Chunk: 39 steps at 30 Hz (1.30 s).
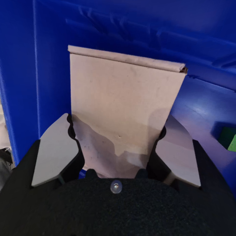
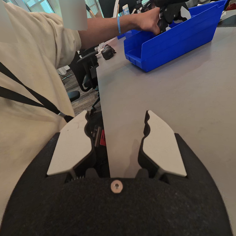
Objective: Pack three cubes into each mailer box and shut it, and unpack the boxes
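Note:
In the left wrist view my left gripper [image 1: 117, 118] is shut on a closed tan cardboard mailer box [image 1: 122, 92]. Both pads press on its long sides, and the box points away from me inside a blue bin [image 1: 51, 63]. A green cube [image 1: 229, 139] shows partly at the right edge, in the bin. In the right wrist view my right gripper [image 2: 117, 112] is open and empty, over the near edge of the grey table [image 2: 166, 95]. The left gripper [image 2: 176, 14] shows far off there, held by a hand down in the blue bin [image 2: 178, 42]; the box is hidden from that view.
The blue bin lies lengthwise at the far side of the table. The person in a cream shirt with a black lanyard [image 2: 31, 76] stands at the left. Office chairs [image 2: 88, 71] and small black items are beyond the table's left edge. My right fingertips sit around 50 centimeters from my left ones. About 6 centimeters separates my left fingertips from the green cube [image 1: 229, 139].

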Each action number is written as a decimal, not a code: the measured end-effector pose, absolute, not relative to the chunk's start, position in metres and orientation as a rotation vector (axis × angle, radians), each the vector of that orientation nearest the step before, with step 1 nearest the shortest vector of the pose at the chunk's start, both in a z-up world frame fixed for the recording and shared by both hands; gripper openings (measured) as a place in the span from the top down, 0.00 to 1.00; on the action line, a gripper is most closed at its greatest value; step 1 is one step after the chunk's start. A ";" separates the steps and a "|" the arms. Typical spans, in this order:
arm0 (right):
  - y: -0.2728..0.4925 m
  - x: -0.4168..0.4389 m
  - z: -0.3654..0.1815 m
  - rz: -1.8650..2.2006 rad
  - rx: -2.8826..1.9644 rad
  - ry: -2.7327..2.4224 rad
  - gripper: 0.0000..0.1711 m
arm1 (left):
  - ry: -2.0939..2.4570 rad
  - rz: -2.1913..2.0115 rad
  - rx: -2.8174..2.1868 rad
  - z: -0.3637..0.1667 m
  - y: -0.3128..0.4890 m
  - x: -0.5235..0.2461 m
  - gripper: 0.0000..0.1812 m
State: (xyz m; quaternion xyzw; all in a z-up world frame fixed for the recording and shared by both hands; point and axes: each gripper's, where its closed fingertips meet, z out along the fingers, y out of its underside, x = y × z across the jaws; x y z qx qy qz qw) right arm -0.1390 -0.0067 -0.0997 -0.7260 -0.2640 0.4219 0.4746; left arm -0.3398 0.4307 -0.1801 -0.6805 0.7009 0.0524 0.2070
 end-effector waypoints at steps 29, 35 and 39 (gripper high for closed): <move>0.099 -0.115 -0.056 0.090 -1.508 -1.157 0.54 | 2.392 -0.936 -1.618 -0.053 0.130 -0.198 0.35; 0.094 -0.136 -0.075 0.119 -1.439 -1.286 0.58 | 2.722 -0.909 -1.650 -0.107 0.088 -0.170 0.35; 0.096 -0.114 -0.101 0.270 -1.613 -1.140 0.61 | 2.634 -1.121 -1.736 -0.106 0.087 -0.155 0.44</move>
